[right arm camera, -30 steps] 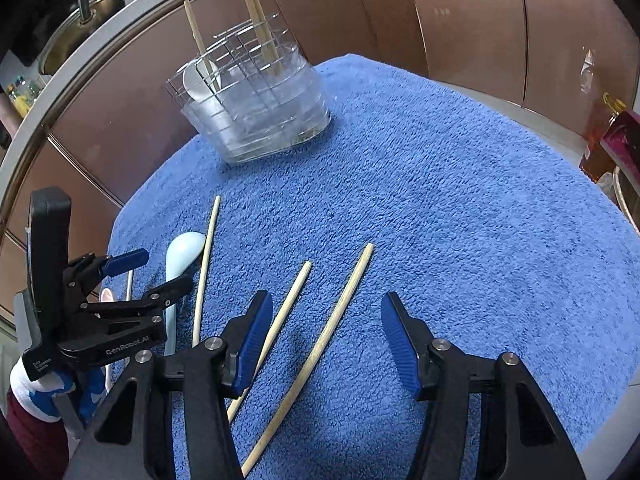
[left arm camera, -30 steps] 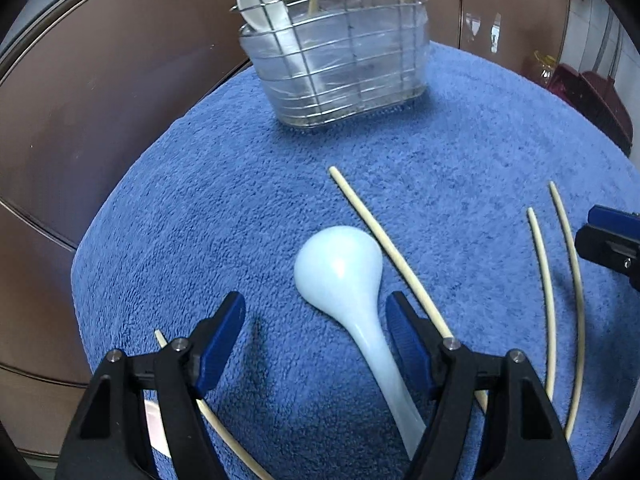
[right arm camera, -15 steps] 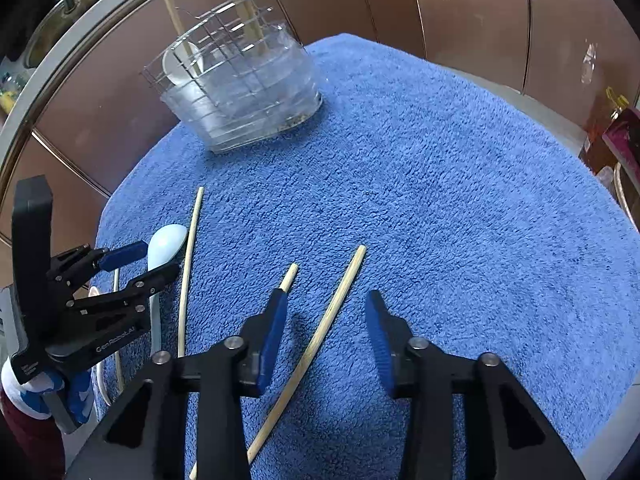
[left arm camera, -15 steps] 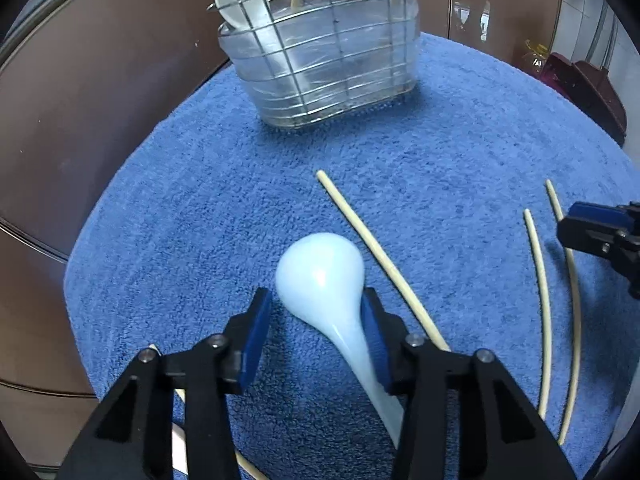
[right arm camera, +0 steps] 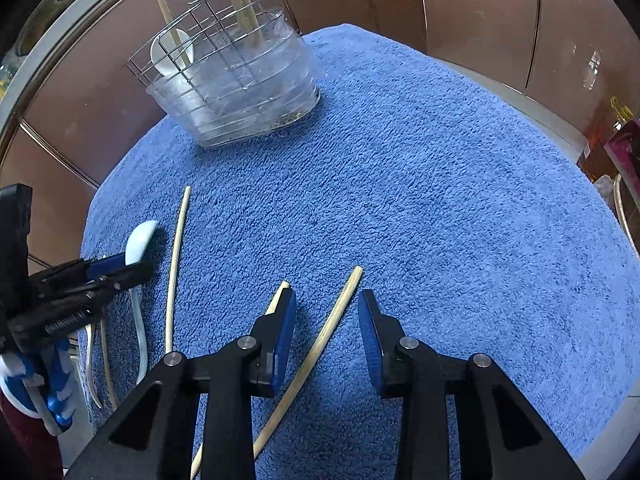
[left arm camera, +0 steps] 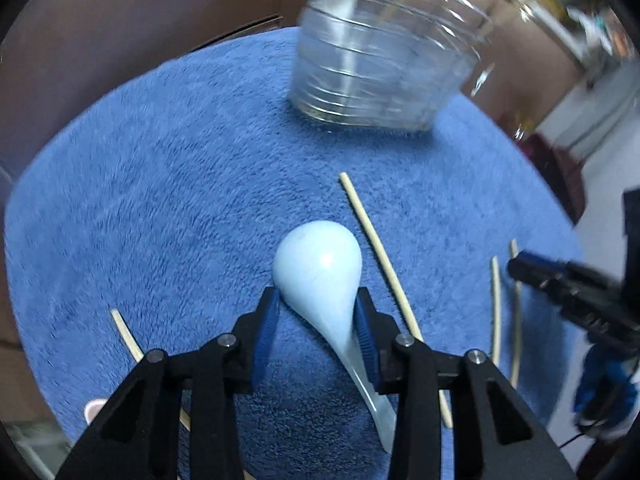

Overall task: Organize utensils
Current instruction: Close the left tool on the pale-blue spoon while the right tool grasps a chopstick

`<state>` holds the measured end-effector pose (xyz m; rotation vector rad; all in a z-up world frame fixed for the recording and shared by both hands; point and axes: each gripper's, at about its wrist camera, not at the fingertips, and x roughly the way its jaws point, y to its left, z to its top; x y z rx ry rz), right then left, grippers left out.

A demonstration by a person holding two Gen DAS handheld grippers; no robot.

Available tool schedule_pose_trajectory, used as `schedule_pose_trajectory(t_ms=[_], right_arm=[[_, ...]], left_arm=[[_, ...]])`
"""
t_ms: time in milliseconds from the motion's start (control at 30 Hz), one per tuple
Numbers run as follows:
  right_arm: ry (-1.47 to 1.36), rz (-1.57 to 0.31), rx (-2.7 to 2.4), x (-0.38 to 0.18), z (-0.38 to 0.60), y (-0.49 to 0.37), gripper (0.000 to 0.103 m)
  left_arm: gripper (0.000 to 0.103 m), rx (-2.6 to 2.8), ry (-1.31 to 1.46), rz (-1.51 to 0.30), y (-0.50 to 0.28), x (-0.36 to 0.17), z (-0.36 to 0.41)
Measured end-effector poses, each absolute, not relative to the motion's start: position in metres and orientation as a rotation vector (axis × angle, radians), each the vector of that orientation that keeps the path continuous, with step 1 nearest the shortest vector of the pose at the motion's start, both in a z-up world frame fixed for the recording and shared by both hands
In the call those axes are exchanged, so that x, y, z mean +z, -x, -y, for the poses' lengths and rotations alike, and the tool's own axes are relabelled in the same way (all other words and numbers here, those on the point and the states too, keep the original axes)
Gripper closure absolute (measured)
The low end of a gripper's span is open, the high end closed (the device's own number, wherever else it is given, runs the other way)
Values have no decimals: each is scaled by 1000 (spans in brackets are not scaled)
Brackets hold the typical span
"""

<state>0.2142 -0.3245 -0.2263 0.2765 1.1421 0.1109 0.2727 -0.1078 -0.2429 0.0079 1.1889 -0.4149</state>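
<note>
Both sets of jaws have just been closing, the left gripper [left arm camera: 316,320] now clamping the pale-blue ceramic soup spoon [left arm camera: 320,268] on the blue towel [right arm camera: 440,200], the right gripper [right arm camera: 326,328] standing unclenched astride 1 bamboo chopstick [right arm camera: 320,344], so the next move is calling for a lift toward the wire utensil basket [right arm camera: 236,92].

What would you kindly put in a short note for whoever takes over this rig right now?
Left tool: jaws just closed onto the pale blue spoon at its neck, on the blue towel.
Right tool: open, jaws narrowing around one chopstick, not yet gripping.
Done: a white spoon and some chopsticks stand in the wire caddy.
Left: this spoon and the loose chopsticks on the towel.
</note>
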Motion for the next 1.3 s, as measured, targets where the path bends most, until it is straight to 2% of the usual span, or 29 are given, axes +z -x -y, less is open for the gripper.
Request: schedule_pose_trajectory(t_ms=[400, 667, 833, 967, 1067, 1300], right_arm=[[-271, -1137, 113, -227, 327, -208, 70], [-289, -1140, 122, -227, 332, -207, 70], [-314, -1139, 141, -227, 340, -206, 70], [-337, -1142, 142, -228, 348, -207, 76], [-347, -1150, 134, -229, 354, -208, 83], [-351, -1172, 124, -228, 350, -207, 83]], left_arm=[[67, -371, 92, -1182, -279, -236, 54], [68, -385, 199, -1235, -285, -248, 54], [79, -368, 229, -1238, -285, -251, 50], [90, -348, 230, -1241, -285, -251, 40], [92, -342, 238, -1237, -285, -250, 33], [93, -318, 204, -1218, -281, -245, 34]])
